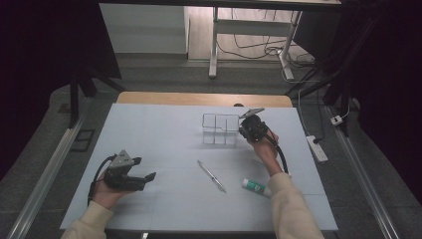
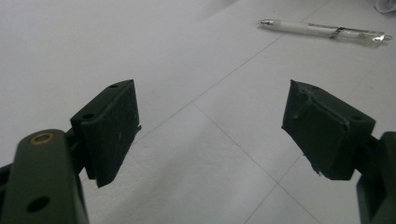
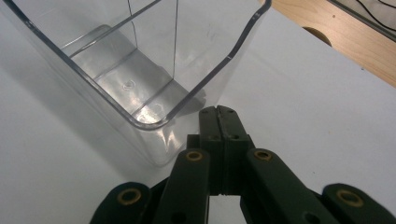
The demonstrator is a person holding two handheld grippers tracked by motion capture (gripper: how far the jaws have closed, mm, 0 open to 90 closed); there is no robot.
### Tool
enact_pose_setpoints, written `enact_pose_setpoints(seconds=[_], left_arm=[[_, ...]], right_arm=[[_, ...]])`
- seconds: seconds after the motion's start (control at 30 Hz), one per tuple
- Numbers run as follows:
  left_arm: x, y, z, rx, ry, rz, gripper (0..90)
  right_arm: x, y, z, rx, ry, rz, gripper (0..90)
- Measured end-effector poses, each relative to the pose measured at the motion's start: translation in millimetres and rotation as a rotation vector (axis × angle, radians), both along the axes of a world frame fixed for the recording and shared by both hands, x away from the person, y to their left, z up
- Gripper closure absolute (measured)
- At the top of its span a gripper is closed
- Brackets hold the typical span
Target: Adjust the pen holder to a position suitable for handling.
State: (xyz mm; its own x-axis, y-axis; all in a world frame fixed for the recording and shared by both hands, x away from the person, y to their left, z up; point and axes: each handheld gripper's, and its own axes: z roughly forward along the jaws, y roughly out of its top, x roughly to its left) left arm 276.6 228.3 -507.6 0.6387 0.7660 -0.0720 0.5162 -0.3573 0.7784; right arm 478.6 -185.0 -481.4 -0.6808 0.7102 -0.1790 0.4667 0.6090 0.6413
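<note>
Clear plastic organizer [image 1: 219, 129] with its dividers stands on the white table cover [image 1: 164, 134], toward the far side, and I use it as the landmark. Right gripper [image 1: 242, 130] hangs just beside its right end, held by the person's right hand [image 1: 263, 147], with the cable running back along the cream sleeve. In the right gripper view the two black jaws are pressed flat together with nothing between them, and their tips [image 3: 219, 112] sit just outside the rounded corner of the organizer [image 3: 140, 70], very near to the wall; I cannot tell if they touch it. The compartments I can see there are empty.

Well apart from the organizer, toward the near left, the left gripper [image 1: 147, 178] is held low over the cover by the left hand [image 1: 107, 191]. Its jaws stand wide apart and hold nothing; in the left gripper view bare cover shows between the pads [image 2: 114, 130].

Nearer to the person than the organizer lies a clear pen [image 1: 211, 176], also seen beyond the left jaws [image 2: 322, 30]. To the right of the pen, near the right sleeve, lies a white glue stick with a green label [image 1: 256, 187].
</note>
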Motion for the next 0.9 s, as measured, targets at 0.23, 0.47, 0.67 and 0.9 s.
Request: enact_pose_setpoints(seconds=[0.23, 0.47, 0.67, 0.9], left_arm=[[0.0, 0.5, 0.0, 0.0, 0.0, 0.001, 18.9], [0.9, 1.4, -0.2, -0.004, 0.002, 0.005, 18.8], [0.7, 1.5, -0.1, -0.004, 0.0, 0.004, 18.8], [0.9, 1.6, -0.7, 0.0, 0.003, 0.004, 18.8]], right_arm=[[0.2, 6.4, -0.5, 0.003, 0.002, 0.007, 89.0], [0.6, 9.9, -1.9, 0.002, 0.008, 0.013, 89.0], [0.1, 13.3, -3.1, -0.008, 0.012, 0.021, 89.0], [0.6, 17.1, -3.8, -0.014, 0.018, 0.025, 89.1]])
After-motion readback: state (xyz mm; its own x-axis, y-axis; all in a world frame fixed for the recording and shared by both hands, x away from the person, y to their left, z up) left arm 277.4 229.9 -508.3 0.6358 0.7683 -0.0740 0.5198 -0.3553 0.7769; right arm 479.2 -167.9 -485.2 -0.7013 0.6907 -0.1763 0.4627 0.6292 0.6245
